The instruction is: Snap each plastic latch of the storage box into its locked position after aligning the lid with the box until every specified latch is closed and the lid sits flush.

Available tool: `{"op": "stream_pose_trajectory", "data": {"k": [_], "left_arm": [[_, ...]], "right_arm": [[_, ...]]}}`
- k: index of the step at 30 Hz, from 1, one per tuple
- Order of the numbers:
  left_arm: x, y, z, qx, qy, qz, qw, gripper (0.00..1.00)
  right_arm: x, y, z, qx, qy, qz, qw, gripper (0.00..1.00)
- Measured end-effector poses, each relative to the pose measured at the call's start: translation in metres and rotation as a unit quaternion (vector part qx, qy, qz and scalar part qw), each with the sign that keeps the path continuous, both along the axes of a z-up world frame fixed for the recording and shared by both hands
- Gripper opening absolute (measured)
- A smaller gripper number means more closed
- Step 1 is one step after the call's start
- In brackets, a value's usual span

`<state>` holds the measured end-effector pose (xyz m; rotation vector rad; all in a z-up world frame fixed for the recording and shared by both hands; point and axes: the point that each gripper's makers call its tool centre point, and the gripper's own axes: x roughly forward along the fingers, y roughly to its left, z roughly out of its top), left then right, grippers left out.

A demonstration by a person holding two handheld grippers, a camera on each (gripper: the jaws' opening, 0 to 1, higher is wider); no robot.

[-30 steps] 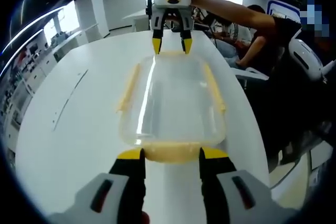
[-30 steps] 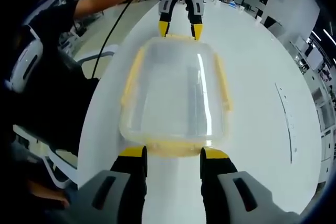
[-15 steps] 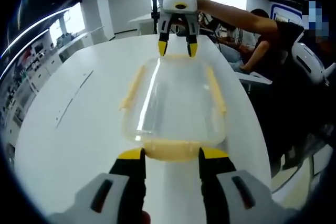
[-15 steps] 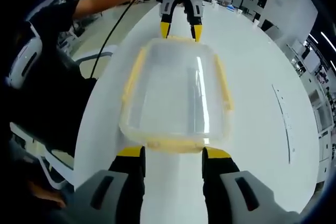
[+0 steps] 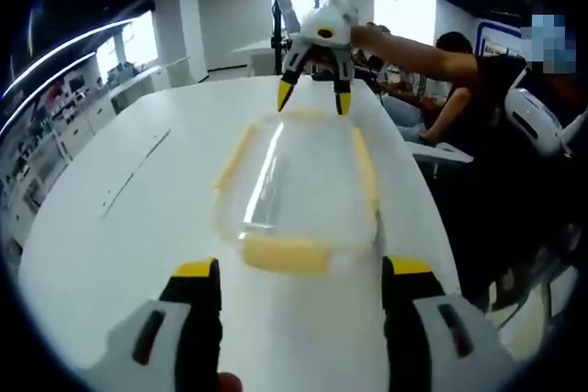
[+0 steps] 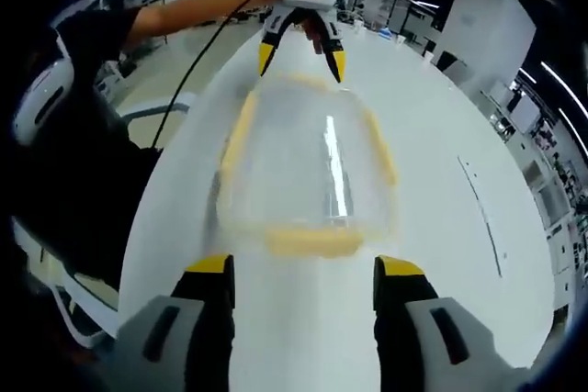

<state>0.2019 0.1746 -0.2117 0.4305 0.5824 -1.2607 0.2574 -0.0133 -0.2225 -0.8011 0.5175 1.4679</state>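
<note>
With my left gripper (image 5: 301, 268) spread wide, its jaws stand apart on either side of the box's near yellow latch (image 5: 285, 253), just short of it and gripping nothing. The box (image 5: 299, 185) lies lengthwise on the white bench (image 5: 110, 227), clear lid on, yellow latches along its sides. At its far end my right gripper (image 5: 313, 98) hangs over the end latch, jaws apart.

In the right gripper view I see the same thing mirrored: my right gripper (image 6: 303, 268) has its jaws apart around nothing, the near latch (image 6: 312, 241) just ahead between them, blurred. Beyond the box (image 6: 308, 167) the left gripper (image 6: 299, 57) hovers at the far latch, jaws open. A person's arm (image 6: 197, 2) reaches to it.
</note>
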Motion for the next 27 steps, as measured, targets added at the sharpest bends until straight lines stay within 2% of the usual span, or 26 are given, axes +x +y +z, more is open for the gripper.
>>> {"op": "stream_pose_trajectory", "data": {"k": [4,7,9,10,11,13,20,21,24,25,26,27], "left_arm": [[0.008,-0.004,0.008,-0.036,0.007,0.020,0.9991,0.73],[0.010,-0.006,0.009,-0.046,0.012,0.025,0.9986,0.75],[0.013,-0.010,0.011,-0.069,0.022,0.044,0.9965,0.82],[0.015,-0.011,0.011,-0.076,0.025,0.050,0.9956,0.86],[0.017,-0.014,0.011,-0.087,0.030,0.059,0.9940,0.89],[0.022,-0.015,0.009,-0.099,0.041,0.081,0.9909,0.90],[0.031,-0.021,-0.004,-0.101,0.052,0.103,0.9881,1.00],[0.033,-0.021,-0.005,-0.104,0.054,0.109,0.9871,1.00],[0.046,-0.025,-0.002,-0.134,0.086,0.140,0.9773,1.00],[0.055,-0.025,0.001,-0.152,0.094,0.151,0.9723,1.00],[0.058,-0.025,0.003,-0.160,0.098,0.155,0.9699,1.00],[0.062,-0.028,0.005,-0.175,0.114,0.164,0.9640,1.00]], "right_arm": [[-0.006,0.004,0.002,0.052,-0.013,-0.020,0.9984,0.65],[-0.016,0.007,0.001,0.072,-0.022,-0.024,0.9969,0.65],[-0.021,0.011,0.001,0.098,-0.049,-0.023,0.9936,0.67],[-0.026,0.015,0.001,0.113,-0.051,-0.030,0.9918,0.68],[-0.023,0.016,0.003,0.127,-0.059,-0.036,0.9895,0.69],[-0.026,0.018,-0.002,0.135,-0.063,-0.045,0.9879,0.71],[-0.027,0.031,-0.010,0.177,-0.084,-0.078,0.9774,0.85],[-0.021,0.031,-0.010,0.181,-0.090,-0.086,0.9755,0.88],[-0.018,0.034,-0.008,0.202,-0.117,-0.117,0.9653,0.90],[-0.015,0.035,-0.007,0.210,-0.124,-0.131,0.9609,0.90],[-0.014,0.036,-0.007,0.211,-0.129,-0.136,0.9592,0.90],[-0.011,0.036,-0.007,0.216,-0.146,-0.153,0.9534,0.90]]}}
